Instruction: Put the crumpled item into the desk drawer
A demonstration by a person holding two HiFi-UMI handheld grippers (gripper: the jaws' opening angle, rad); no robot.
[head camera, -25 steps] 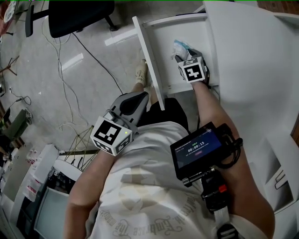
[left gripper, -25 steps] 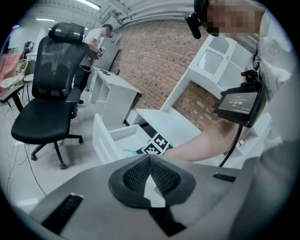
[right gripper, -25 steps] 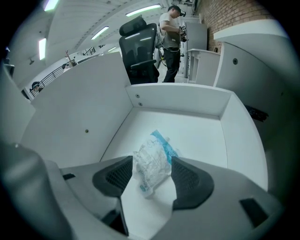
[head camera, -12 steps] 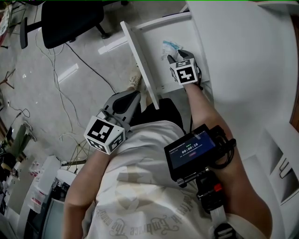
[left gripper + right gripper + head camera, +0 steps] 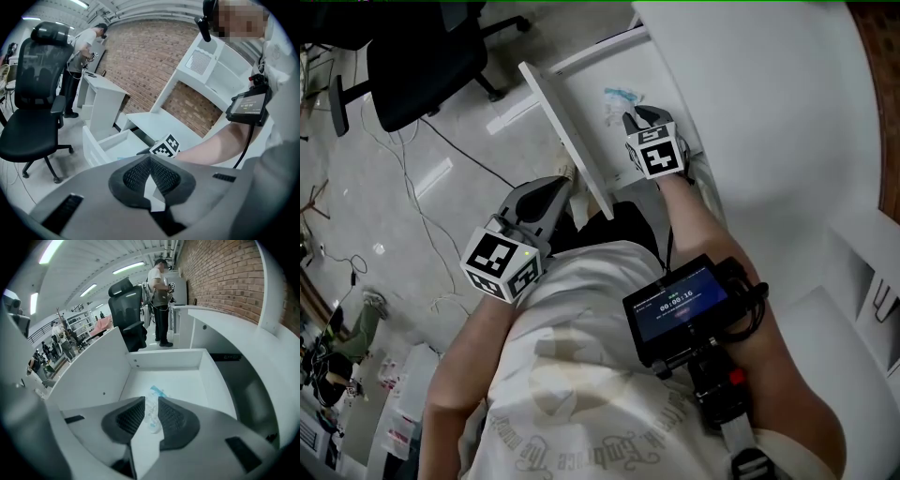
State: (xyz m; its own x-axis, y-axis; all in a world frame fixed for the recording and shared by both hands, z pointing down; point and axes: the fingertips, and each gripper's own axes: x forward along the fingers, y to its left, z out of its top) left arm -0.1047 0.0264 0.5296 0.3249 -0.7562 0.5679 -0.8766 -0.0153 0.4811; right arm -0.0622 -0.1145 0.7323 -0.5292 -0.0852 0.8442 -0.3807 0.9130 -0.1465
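Seemingly ends the drop, leaving crumpled item [image 5: 154,393] on drawer [image 5: 187,380] floor just beyond right gripper [image 5: 151,404] fingers, just closing to a slit on nothing. Holds left gripper [image 5: 150,161] fingers pressed together; next calls for withdrawing, then shutting the drawer.

This is an open-plan office or lab workspace. A black mesh-backed office chair [image 5: 35,75] on castors stands on a pale polished floor [image 5: 384,187], where loose cables [image 5: 464,154] trail. A curved white worktop [image 5: 769,103] with an open drawer [image 5: 164,359] sits by a bare brick wall [image 5: 140,51]. Long strip lights [image 5: 129,266] run along the ceiling. Far off, a person [image 5: 159,296] stands at a second white desk unit [image 5: 101,93], with more people farther left.
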